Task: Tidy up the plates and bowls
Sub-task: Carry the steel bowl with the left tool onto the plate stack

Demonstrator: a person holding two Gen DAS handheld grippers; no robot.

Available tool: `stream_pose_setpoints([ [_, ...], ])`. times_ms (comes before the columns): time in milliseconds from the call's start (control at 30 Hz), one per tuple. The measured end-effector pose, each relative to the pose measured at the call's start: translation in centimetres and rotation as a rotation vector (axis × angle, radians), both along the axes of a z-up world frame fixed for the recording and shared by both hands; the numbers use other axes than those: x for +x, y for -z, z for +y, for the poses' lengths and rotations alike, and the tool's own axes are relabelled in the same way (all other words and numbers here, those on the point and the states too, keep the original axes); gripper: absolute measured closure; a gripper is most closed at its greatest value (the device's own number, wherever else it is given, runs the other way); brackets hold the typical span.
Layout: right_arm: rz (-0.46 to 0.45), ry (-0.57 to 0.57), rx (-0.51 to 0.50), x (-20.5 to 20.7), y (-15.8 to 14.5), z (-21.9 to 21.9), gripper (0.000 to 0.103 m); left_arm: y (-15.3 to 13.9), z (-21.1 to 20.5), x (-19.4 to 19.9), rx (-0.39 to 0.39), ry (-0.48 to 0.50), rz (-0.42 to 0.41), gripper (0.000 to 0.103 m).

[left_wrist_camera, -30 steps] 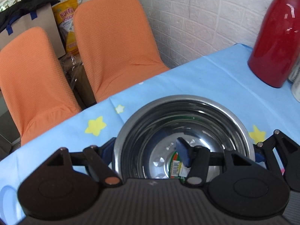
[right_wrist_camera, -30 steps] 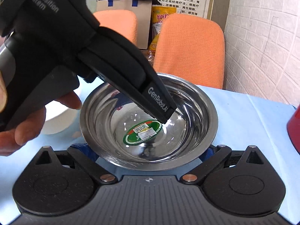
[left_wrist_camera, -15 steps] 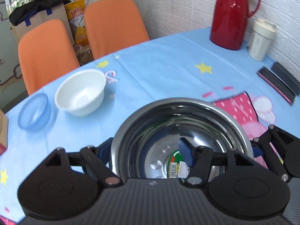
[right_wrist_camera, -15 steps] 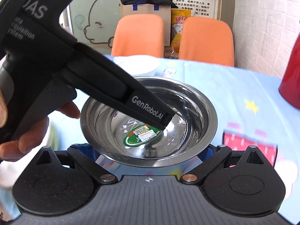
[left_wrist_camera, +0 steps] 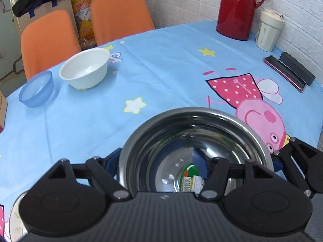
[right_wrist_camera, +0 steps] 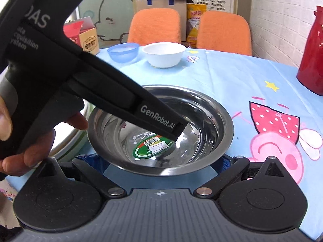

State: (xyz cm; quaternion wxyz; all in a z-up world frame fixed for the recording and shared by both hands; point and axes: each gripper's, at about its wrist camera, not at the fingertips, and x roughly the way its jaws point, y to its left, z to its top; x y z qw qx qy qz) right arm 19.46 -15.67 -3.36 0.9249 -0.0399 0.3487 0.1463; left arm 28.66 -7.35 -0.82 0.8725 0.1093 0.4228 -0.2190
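Note:
A steel bowl [left_wrist_camera: 181, 121] with a green barcode sticker inside fills the foreground of both views, low over the blue cartoon tablecloth [left_wrist_camera: 161, 64]. My left gripper [left_wrist_camera: 155, 161] straddles the bowl's left wall: one blue pad sits outside the rim and the other inside the bowl [right_wrist_camera: 212, 121]. My right gripper [right_wrist_camera: 157, 159] has the bowl's near part between its two blue pads. Both are shut on the bowl. A white bowl [left_wrist_camera: 86, 68] and a small blue bowl [left_wrist_camera: 37, 88] stand apart at the table's far left.
A red thermos [left_wrist_camera: 238, 10], a white cup [left_wrist_camera: 268, 30], a phone [left_wrist_camera: 282, 72] and a black box [left_wrist_camera: 296, 70] line the wall side. Two orange chairs [right_wrist_camera: 222, 30] stand behind. A plate rim [right_wrist_camera: 66, 147] shows under the hand. A red carton [right_wrist_camera: 84, 34] stands at the far left.
Both grippers carried the steel bowl from the table's far edge by the chairs back toward its near side. The white and blue bowls came into view. The grip looks unchanged.

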Motion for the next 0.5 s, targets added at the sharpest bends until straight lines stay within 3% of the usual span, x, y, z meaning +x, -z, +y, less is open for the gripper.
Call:
stream_pose_setpoints([
  [167, 0.045, 0.014, 0.044, 1.6, 1.7, -0.9, 0.014, 1.3, -1.0, 0.9, 0.044, 0.009, -0.006, 0.038],
  [333, 0.053, -0.003, 0.047, 2.3, 1.9, -0.9, 0.015, 1.8, -0.2, 1.4, 0.024, -0.003, 0.029, 0.032],
  [500, 0.066, 0.006, 0.028, -1.5, 1.5, -2.7, 0.015, -0.4, 2.3, 1.2, -0.028, -0.049, 0.006, 0.032],
])
